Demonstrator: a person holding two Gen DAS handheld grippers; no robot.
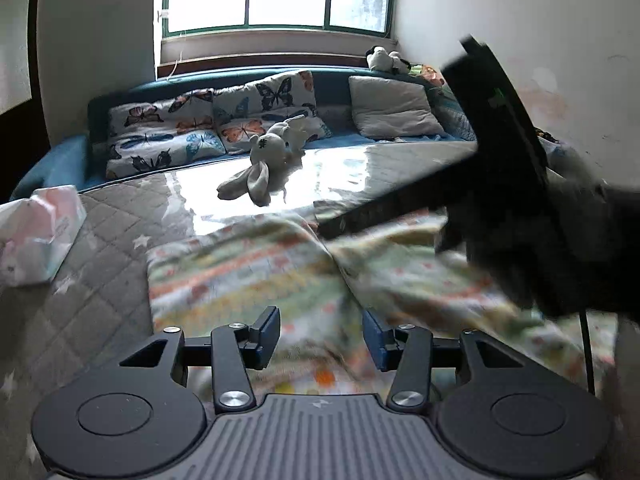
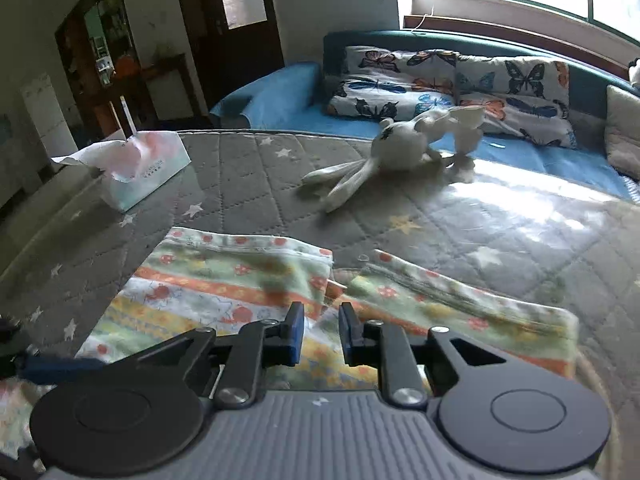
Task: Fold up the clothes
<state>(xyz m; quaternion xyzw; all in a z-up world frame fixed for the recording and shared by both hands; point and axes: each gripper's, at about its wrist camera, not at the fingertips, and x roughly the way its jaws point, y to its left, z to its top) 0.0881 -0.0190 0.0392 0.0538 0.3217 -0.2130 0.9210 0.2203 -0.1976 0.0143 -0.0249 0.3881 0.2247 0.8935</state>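
Note:
A striped, patterned garment (image 1: pixel 256 272) in green, orange, yellow and white lies on the grey quilted mattress (image 1: pixel 104 232). In the right wrist view the garment (image 2: pixel 224 284) shows two leg-like parts side by side. My left gripper (image 1: pixel 322 336) is open, low over the garment's near part, with nothing between its blue pads. My right gripper (image 2: pixel 321 334) is open with a narrower gap, also low over the garment near its middle split. The right gripper's dark body (image 1: pixel 520 184) crosses the left wrist view at the right, blurred.
A white plush rabbit (image 1: pixel 264 160) lies on the mattress beyond the garment. A tissue box (image 1: pixel 36 232) sits at the left edge. Butterfly-print pillows (image 1: pixel 208 120) and a white pillow (image 1: pixel 392 108) line the blue headboard under the window. A wall runs along the right.

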